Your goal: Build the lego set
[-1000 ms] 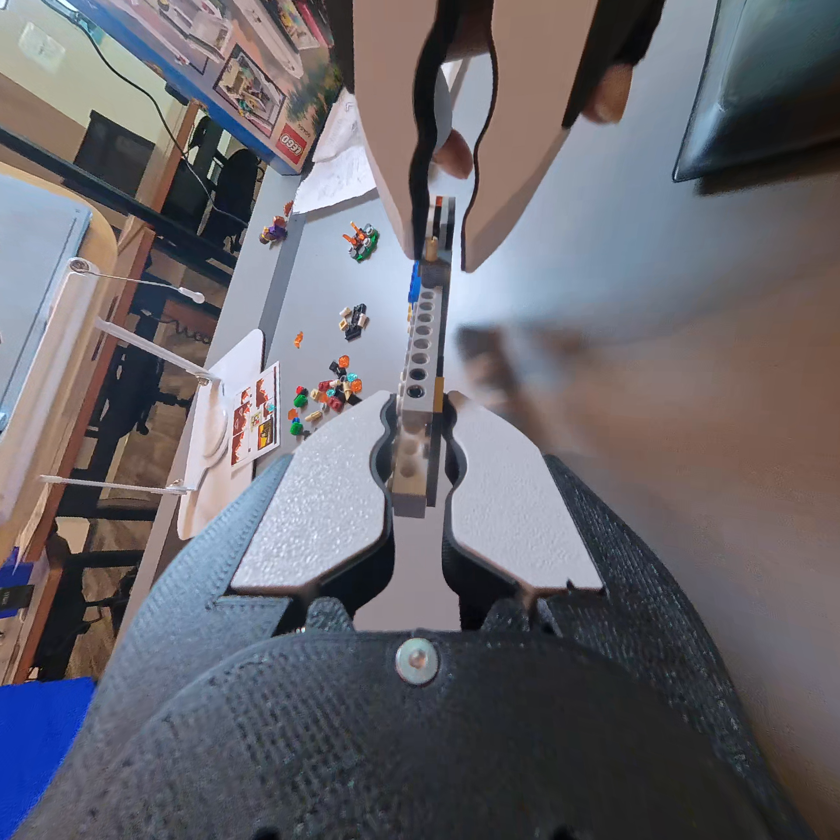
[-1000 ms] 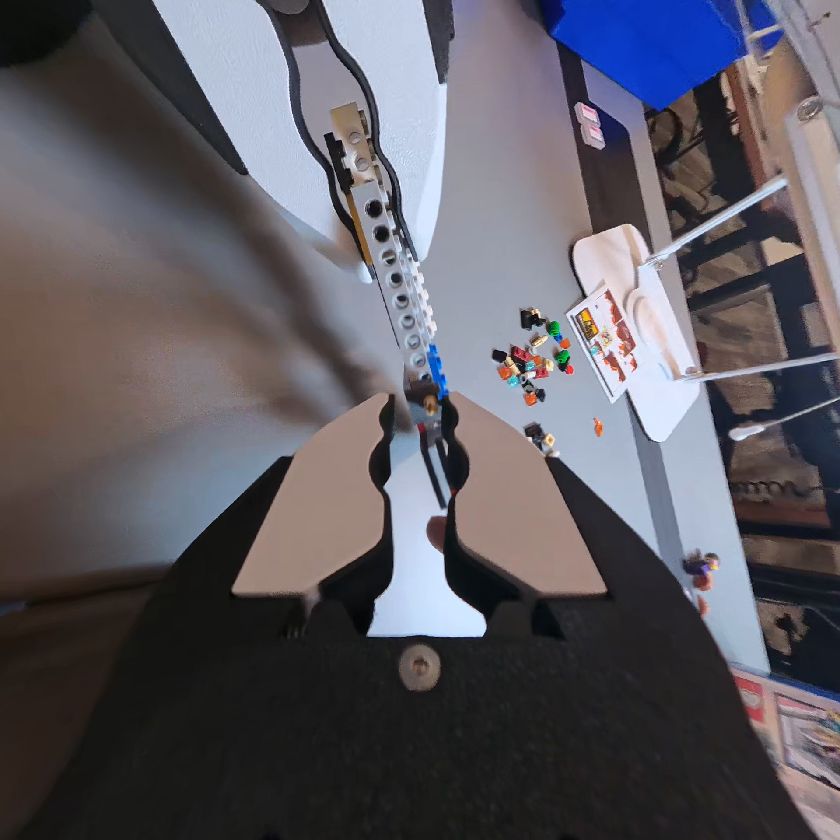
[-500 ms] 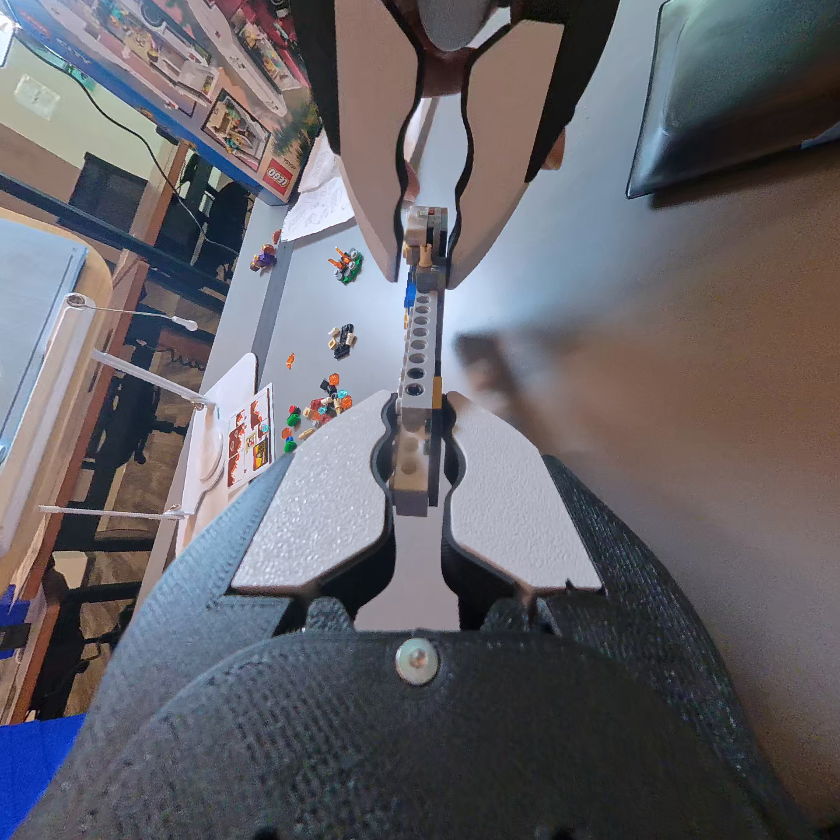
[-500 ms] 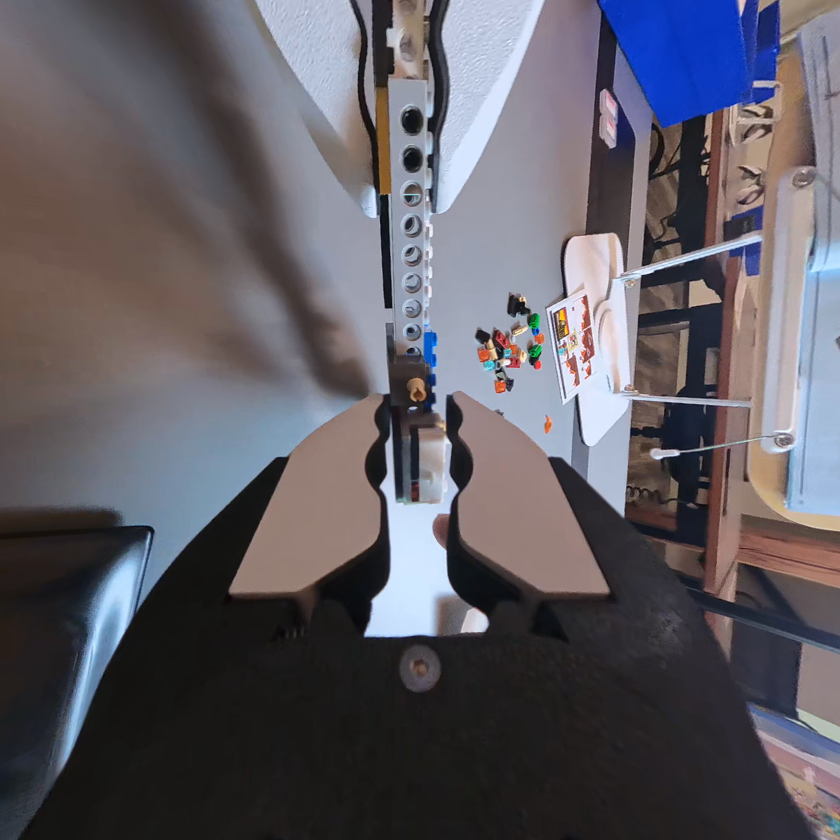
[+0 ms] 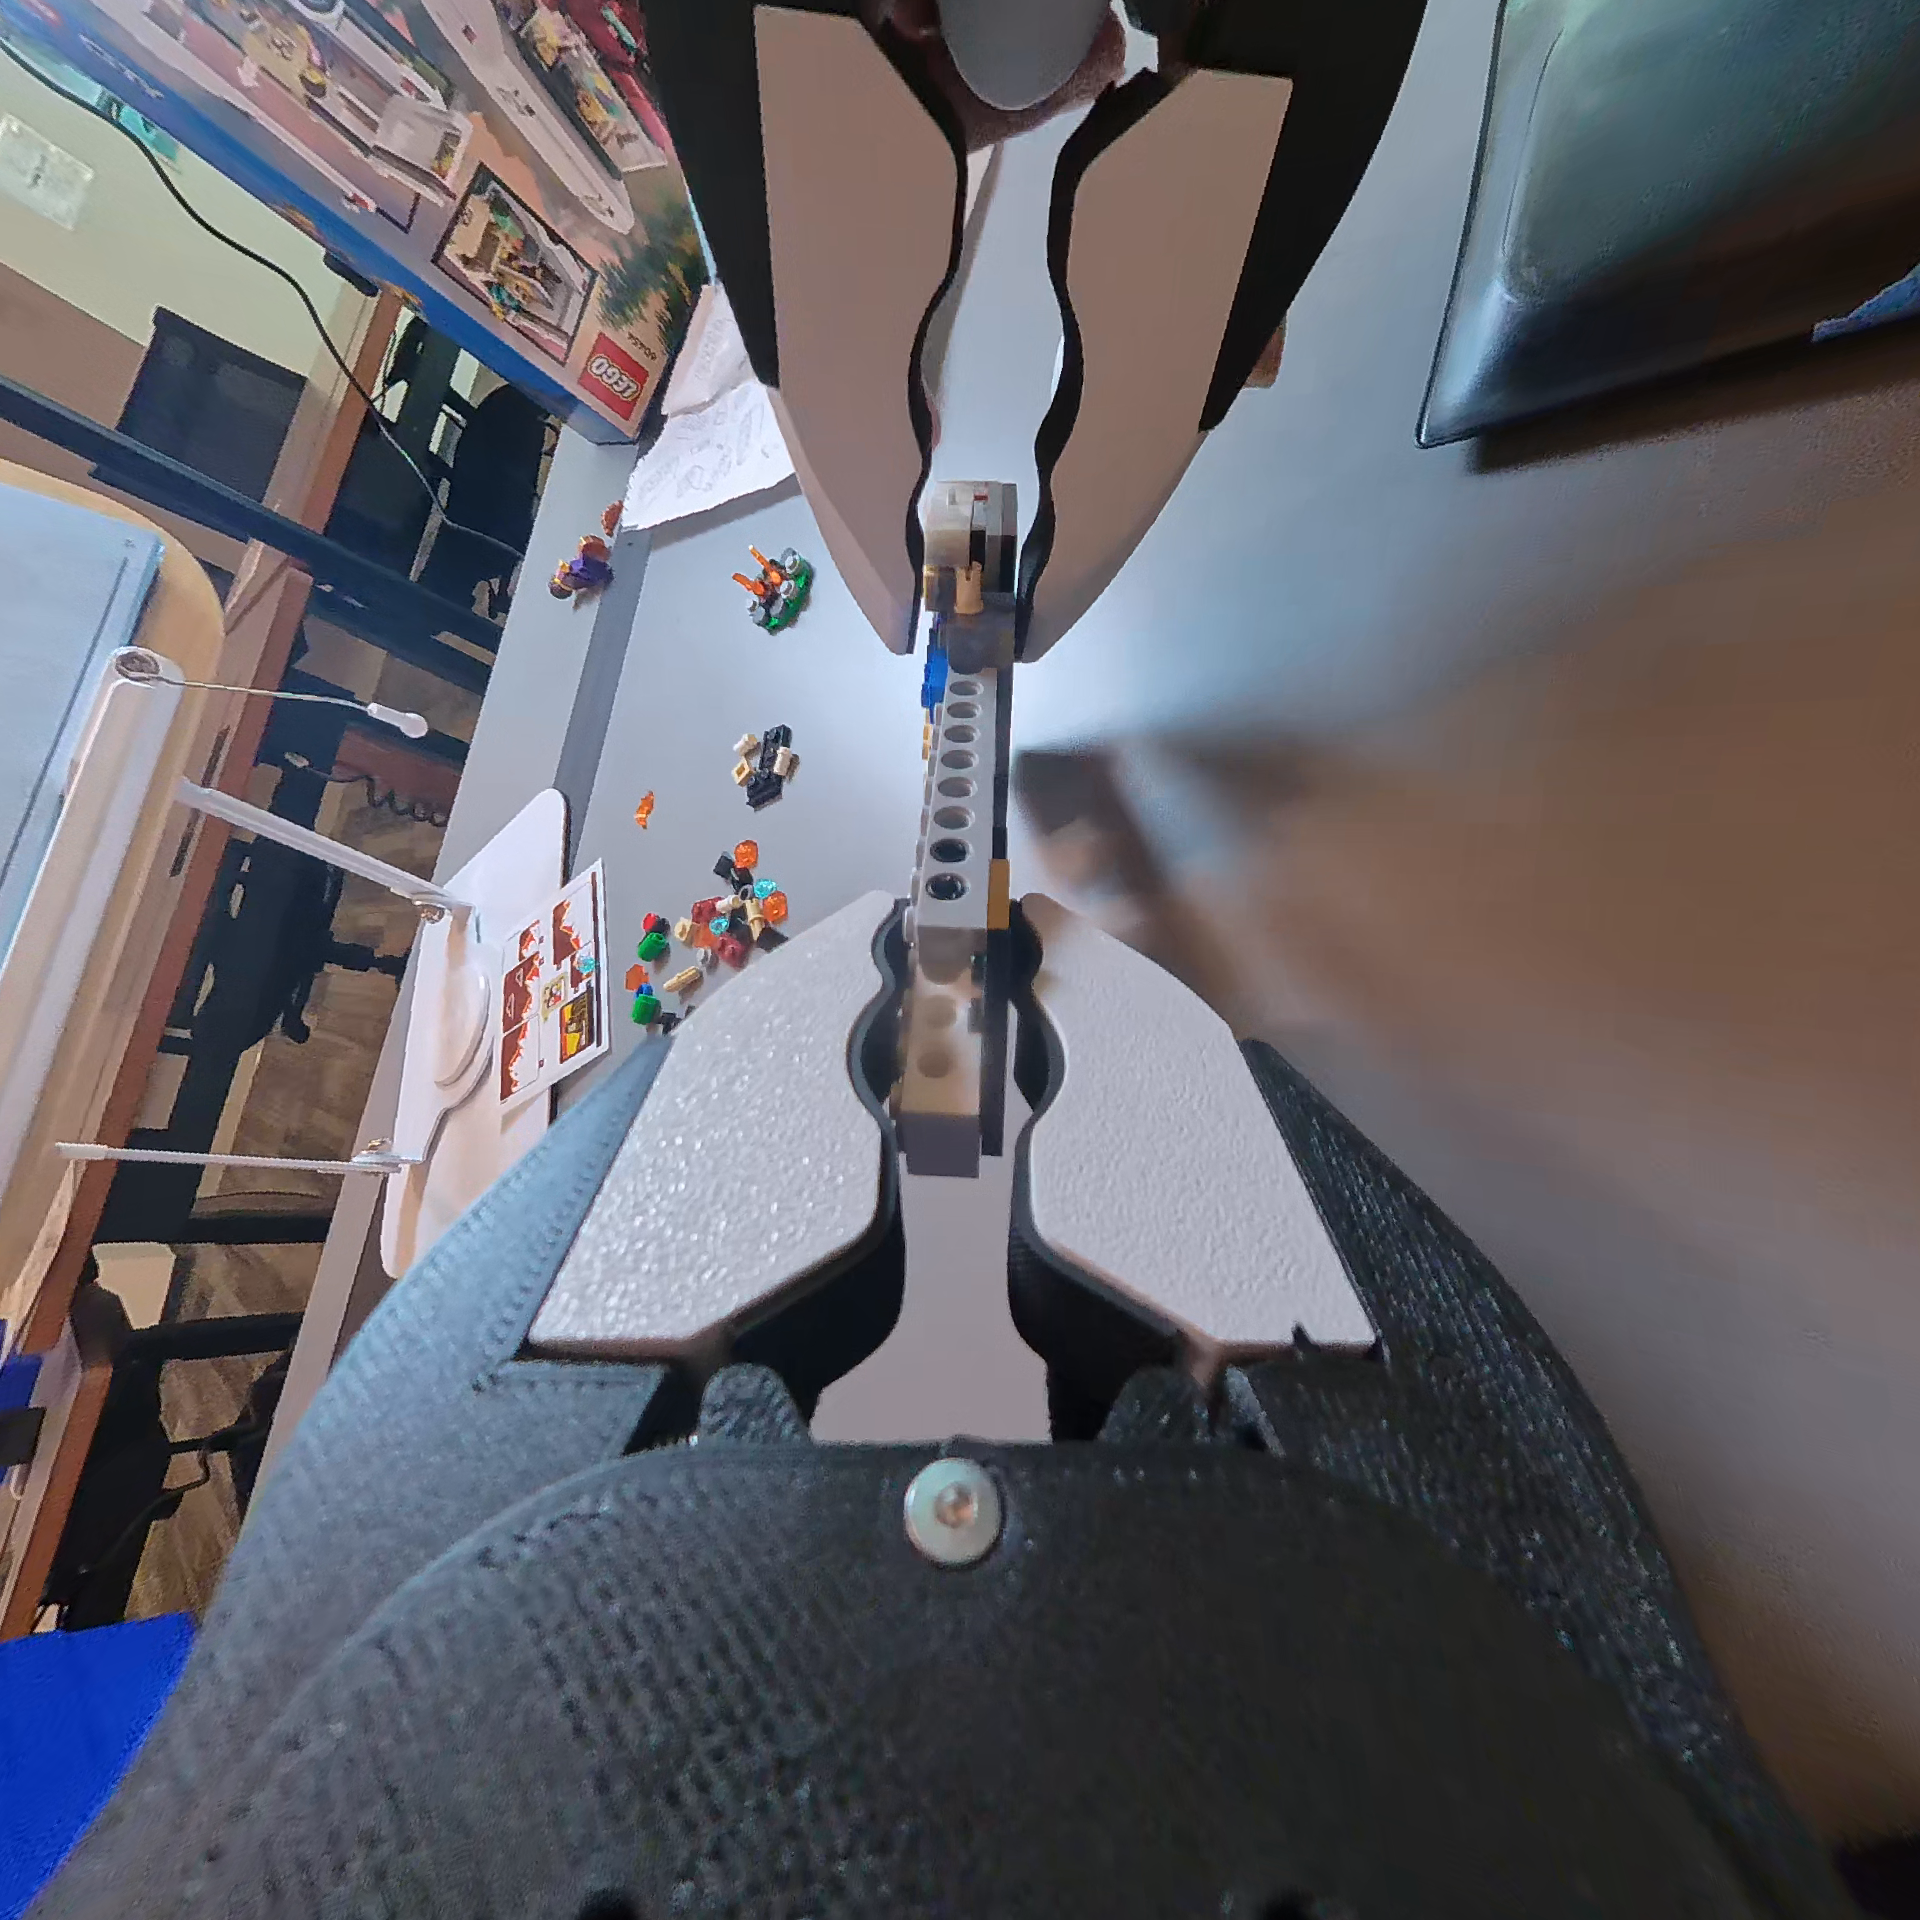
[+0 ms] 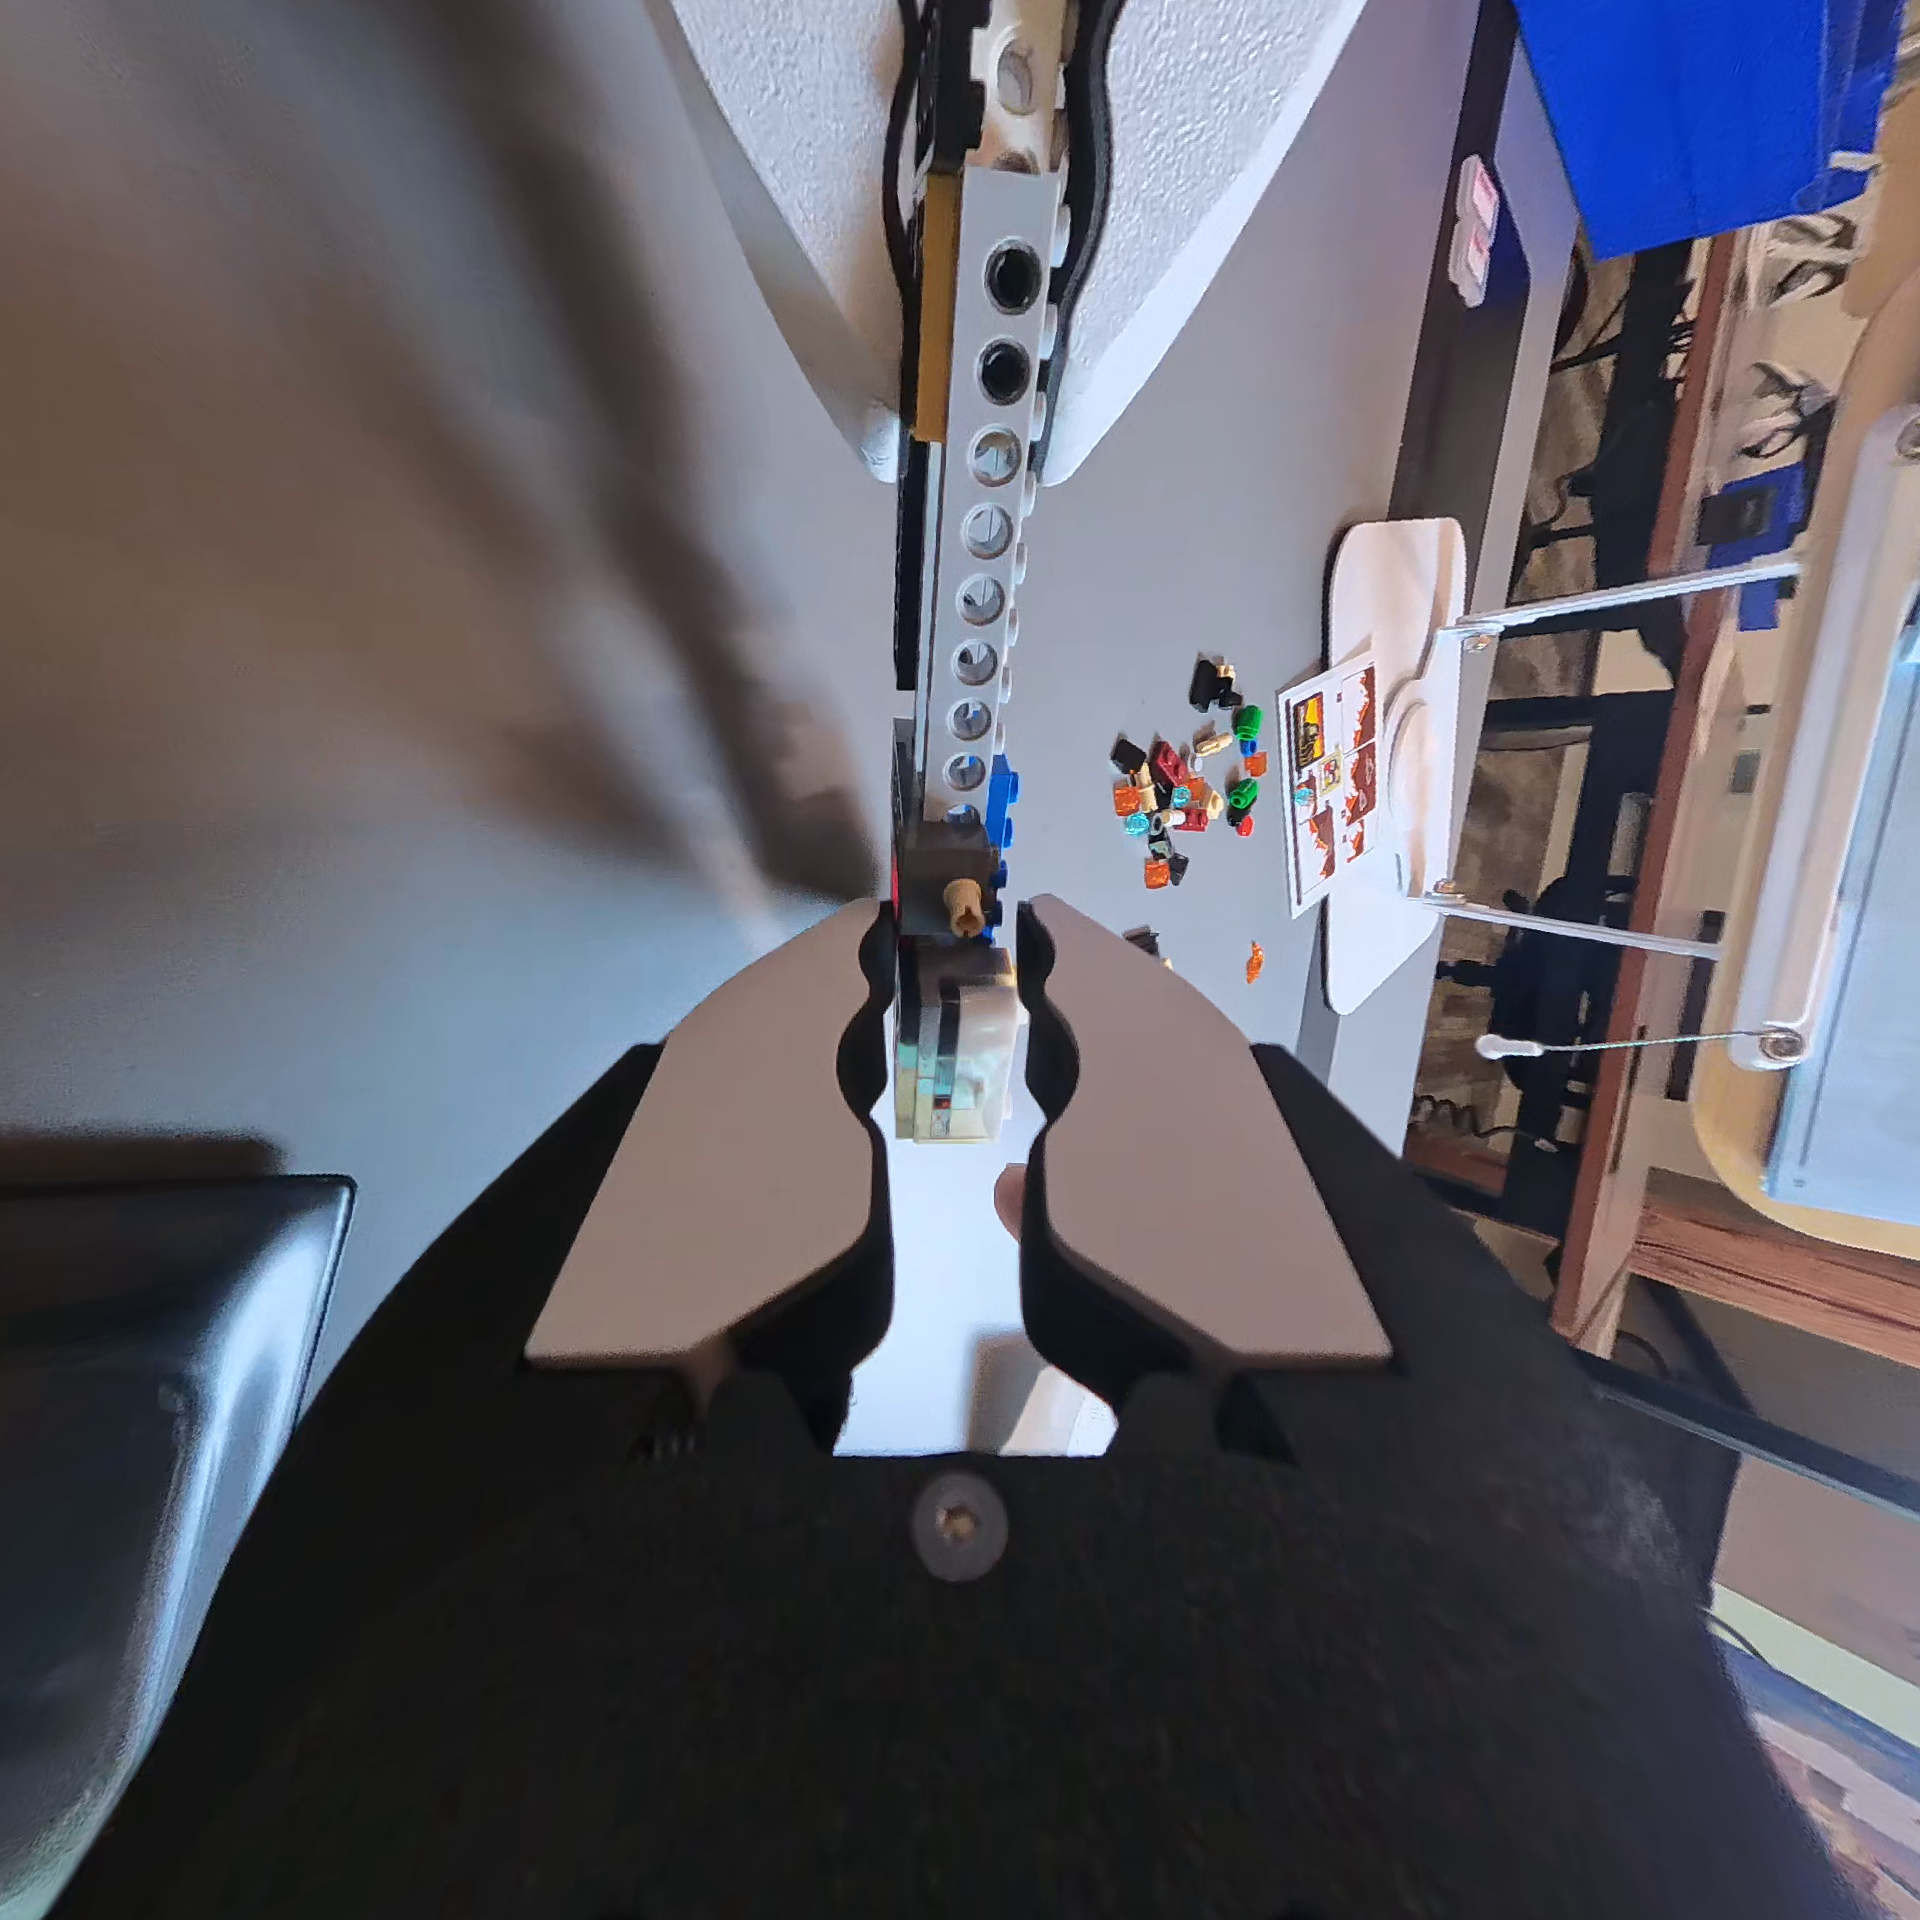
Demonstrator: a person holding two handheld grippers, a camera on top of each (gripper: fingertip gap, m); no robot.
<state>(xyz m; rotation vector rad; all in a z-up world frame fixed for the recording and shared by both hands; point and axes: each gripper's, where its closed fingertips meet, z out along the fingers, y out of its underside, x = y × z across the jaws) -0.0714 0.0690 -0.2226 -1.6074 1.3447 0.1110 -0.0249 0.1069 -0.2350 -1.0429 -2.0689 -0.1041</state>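
A long grey lego beam [image 5: 961, 790] with a row of holes, a blue piece and a tan pin near its far end, is held in the air between both grippers. My left gripper [image 5: 958, 920] is shut on its near end. My right gripper [image 6: 951, 914] is shut on the white and black block [image 6: 951, 1060] at the beam's [image 6: 982, 582] other end. In the left wrist view the right gripper [image 5: 968, 649] comes down from the top. In the right wrist view the left gripper [image 6: 966, 462] shows at the top. A fingertip shows behind the right fingers.
On the grey table [image 5: 831, 727] lie a pile of small loose pieces [image 5: 717, 925], an instruction sheet [image 5: 551, 987], a black and tan cluster [image 5: 767, 753], a small green and orange build [image 5: 774, 587] and a purple figure [image 5: 582, 566]. The lego box [image 5: 416, 187] stands behind. A black object [image 5: 1662, 208] is on the right. Left tips to right tips: about 7 cm.
My right gripper has slid forward over the beam's far end, so the white and black block now sits between its fingers. My left gripper has kept its hold.
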